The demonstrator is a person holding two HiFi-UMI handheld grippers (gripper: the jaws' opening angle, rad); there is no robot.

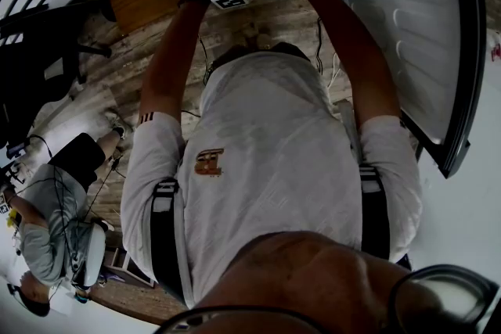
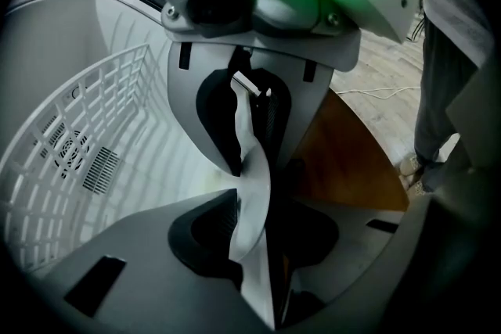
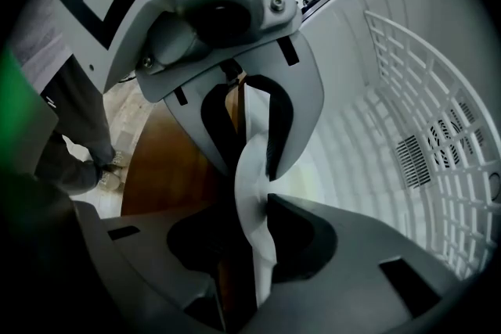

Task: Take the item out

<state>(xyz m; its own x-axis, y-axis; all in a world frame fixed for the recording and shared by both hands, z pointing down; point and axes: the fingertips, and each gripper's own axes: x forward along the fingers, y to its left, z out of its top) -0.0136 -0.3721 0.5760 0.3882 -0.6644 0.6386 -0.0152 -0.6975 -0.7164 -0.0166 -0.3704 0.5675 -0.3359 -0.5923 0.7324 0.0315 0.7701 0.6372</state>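
Your left gripper [image 2: 252, 209] and right gripper [image 3: 254, 221] face each other tip to tip, and each has its jaws pressed onto the same thin white strip [image 2: 255, 168]. In both gripper views the strip runs up the centre of the frame, from your own pads at the bottom into the opposite pads above. I judge you hold it from both sides because so slim and floppy an edge would twist or slip out of one grip, while two grips keep it steady for lifting clear. The strip looks smooth, pale and sheet-thin, and it kinks into a shallow wave where the pads squeeze it, so it probably bends easily. Neither view shows what it belongs to or how far it reaches below the jaws. It sits at the mouth of a white compartment. A white wire basket [image 2: 70, 145] stands at the left of the left gripper view, apart from the strip. A brown wooden panel [image 2: 344, 160] lies behind, centre right. In the head view both grippers are at the top centre, beside a white ribbed lid [image 1: 407, 35] standing open at upper right.
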